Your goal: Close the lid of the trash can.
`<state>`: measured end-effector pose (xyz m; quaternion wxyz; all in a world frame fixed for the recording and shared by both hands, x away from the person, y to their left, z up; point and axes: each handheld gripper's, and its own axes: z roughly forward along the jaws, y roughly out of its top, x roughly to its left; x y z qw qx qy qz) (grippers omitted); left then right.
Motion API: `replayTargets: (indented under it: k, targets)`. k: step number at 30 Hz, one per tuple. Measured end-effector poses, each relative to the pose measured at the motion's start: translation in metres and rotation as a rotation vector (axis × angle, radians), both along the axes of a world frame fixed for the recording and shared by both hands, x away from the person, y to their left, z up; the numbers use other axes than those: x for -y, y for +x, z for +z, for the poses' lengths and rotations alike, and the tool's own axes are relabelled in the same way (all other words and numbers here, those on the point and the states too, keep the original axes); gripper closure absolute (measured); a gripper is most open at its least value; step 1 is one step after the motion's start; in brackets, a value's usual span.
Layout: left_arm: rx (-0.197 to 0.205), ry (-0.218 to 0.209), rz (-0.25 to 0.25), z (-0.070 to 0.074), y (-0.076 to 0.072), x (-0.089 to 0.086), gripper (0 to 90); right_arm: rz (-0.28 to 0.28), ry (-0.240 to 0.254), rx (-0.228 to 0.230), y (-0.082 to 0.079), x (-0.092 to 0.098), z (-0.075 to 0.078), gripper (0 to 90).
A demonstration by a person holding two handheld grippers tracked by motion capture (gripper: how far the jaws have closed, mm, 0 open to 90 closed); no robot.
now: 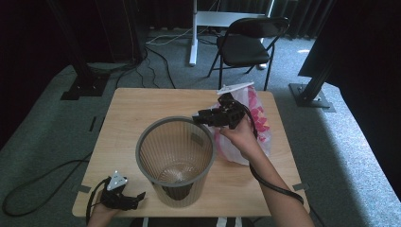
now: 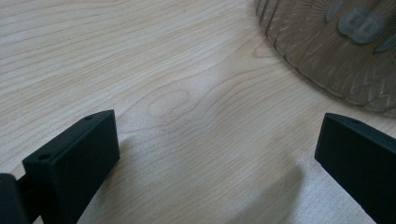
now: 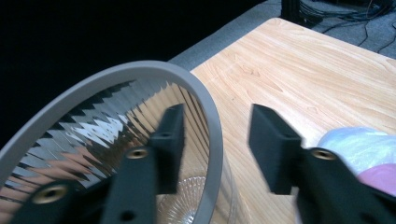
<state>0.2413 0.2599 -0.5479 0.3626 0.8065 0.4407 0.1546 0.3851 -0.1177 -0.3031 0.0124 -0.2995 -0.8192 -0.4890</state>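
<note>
Right tongs (image 3: 215,135) astride bin rim (image 3: 212,116)

1. Setting: a recording studio or lab bay, not a home.
2. Enclosure: black curtains (image 1: 28,42) surround the area.
3. Floor: grey carpet (image 1: 42,118) with loose cables (image 1: 156,61) and black stand bases (image 1: 85,85).
4. Furniture: one wooden worktop (image 1: 142,109), one folding chair (image 1: 248,42), and a white post (image 1: 193,33).

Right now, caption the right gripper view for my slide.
Right gripper, jaws open, straddles the bin rim; bag beside it.
</note>
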Motion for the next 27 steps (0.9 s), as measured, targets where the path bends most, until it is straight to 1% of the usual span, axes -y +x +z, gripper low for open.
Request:
replayTargets:
  k: [2, 7, 8, 9, 10, 11, 12, 14, 19, 22, 24, 27]
  targets:
    - [0.001, 0.001, 0.0, 0.0, 0.0, 0.0, 0.0, -0.014, -0.018, 0.012, -0.001, -0.001, 0.0, 44.9]
    - [0.003, 0.003, -0.002, 0.0, 0.0, 0.001, 0.0, -0.046, -0.067, 0.038, -0.006, -0.006, -0.002, 19.6]
    - [0.003, 0.003, -0.002, 0.0, 0.0, 0.001, 0.0, -0.029, -0.068, 0.044, -0.007, -0.006, -0.002, 13.5]
    - [0.003, 0.004, -0.003, 0.0, 0.0, 0.001, 0.0, -0.023, -0.061, 0.044, -0.009, -0.006, -0.002, 14.0]
    - [0.003, 0.004, -0.003, 0.0, -0.001, 0.001, 0.0, -0.03, -0.063, 0.05, -0.01, -0.006, -0.002, 13.9]
    - [0.003, 0.004, -0.003, 0.0, -0.001, 0.001, 0.0, -0.026, -0.073, 0.059, -0.01, -0.006, -0.002, 13.1]
    - [0.003, 0.004, -0.003, 0.0, -0.001, 0.001, 0.0, -0.019, -0.071, 0.064, -0.011, -0.005, -0.003, 12.9]
    - [0.004, 0.005, -0.003, 0.0, -0.001, 0.001, 0.0, -0.021, -0.06, 0.058, -0.011, -0.004, -0.004, 13.1]
    - [0.008, 0.005, -0.002, -0.001, -0.001, 0.001, 0.0, -0.043, -0.045, 0.06, -0.014, 0.004, -0.005, 13.4]
    - [0.008, 0.005, -0.002, -0.001, -0.001, 0.001, 0.0, -0.055, -0.019, 0.065, -0.015, 0.01, -0.005, 13.4]
    - [0.008, 0.006, -0.003, -0.001, -0.001, 0.001, 0.0, -0.057, -0.011, 0.076, -0.017, 0.014, -0.005, 13.4]
    - [0.008, 0.006, -0.004, -0.001, -0.001, 0.001, 0.0, -0.077, -0.011, 0.094, -0.02, 0.02, -0.004, 13.5]
